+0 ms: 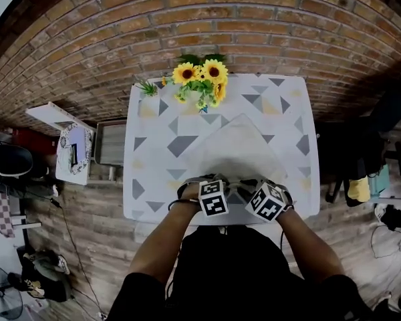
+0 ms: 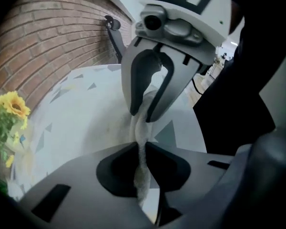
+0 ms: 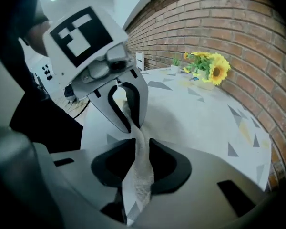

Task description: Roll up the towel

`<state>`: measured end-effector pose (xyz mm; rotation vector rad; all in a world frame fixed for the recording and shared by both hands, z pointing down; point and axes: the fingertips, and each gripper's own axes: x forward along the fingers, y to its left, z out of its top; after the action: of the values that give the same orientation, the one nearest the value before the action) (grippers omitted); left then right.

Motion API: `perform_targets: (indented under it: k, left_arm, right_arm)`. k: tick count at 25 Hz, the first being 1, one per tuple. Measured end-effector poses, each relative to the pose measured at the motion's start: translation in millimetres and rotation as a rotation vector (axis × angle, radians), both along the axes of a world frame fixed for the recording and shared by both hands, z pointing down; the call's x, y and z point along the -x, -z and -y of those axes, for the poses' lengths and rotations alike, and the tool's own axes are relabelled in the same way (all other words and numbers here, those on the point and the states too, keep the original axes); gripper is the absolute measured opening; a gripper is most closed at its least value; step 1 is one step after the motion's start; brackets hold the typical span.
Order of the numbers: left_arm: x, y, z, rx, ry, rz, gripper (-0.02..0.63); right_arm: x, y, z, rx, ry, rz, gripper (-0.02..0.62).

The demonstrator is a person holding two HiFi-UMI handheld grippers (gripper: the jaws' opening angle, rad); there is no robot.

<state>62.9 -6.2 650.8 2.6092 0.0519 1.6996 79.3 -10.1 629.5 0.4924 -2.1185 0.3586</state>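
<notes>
In the left gripper view, the towel's (image 2: 140, 129) near edge is held pinched by the left gripper (image 2: 139, 146) and, just ahead, by the right gripper (image 2: 142, 114), the rest being spread beyond them on the table (image 2: 81, 120).

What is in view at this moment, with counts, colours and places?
towel: 1, white, flat on the table, near edge lifted
table: 1, white cloth with grey and yellow triangles, by the wall
sunflowers: 1 bunch, yellow and green, table's far edge
plant: 1, green, left of the sunflowers
wall: brick, red-brown, behind the table
floor: wood, brown, around the table
left gripper: 1, grey, jaws shut on the towel's edge
right gripper: 1, grey, jaws shut on the same edge
arms: 2, dark sleeves, at the table's near edge
</notes>
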Motion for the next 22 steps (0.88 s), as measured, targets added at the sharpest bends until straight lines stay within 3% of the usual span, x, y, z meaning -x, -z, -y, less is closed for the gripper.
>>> perform_targets:
  k: [3,5,6,8,9,11,14,18,22]
  left_arm:
    - [0.6,1.4,1.9,0.096,0.028,-0.028,0.051]
    - [0.8,2.6,4.8,0.113,0.021,-0.032,0.052]
    - [0.7,3.4,7.9,0.099,0.015,-0.031,0.052]
    - [1.2,5.5,16.6,0.035,0.0,-0.024,0.064]
    - [2.2,7.1,21.0,-0.009,-0.012,-0.017,0.098]
    - [4.1,13.0,26.7,-0.103,-0.053,-0.004,0.166]
    - [0.2,25.9,21.2,-0.2,-0.143,-0.015,0.17]
    - [-3.3,20.1,9.1,-0.232,-0.227,0.008,0.136]
    - [0.5,3.2,14.2,-0.186,-0.189,0.026,0.1]
  right_arm:
    - [1.4,-3.0,-5.1,-0.011,0.047,-0.032,0.159]
    - [-1.5,-11.1,-5.1,-0.004,0.055,-0.075,0.164]
    - [-3.7,-15.1,-3.3,0.0,0.05,-0.094,0.157]
    - [-6.8,-20.1,1.0,0.021,0.022,-0.105,0.08]
    - [-7.4,-21.8,2.3,0.042,0.005,-0.098,0.059]
    - [-7.8,-24.6,3.1,0.095,-0.024,-0.076,0.047]
    - [-7.3,-24.0,5.6,0.172,-0.062,-0.027,0.043]
    - [-8.3,-20.7,8.3,0.229,-0.088,-0.008,0.043]
    - [-10.0,-16.3,15.4,0.13,-0.087,-0.047,0.066]
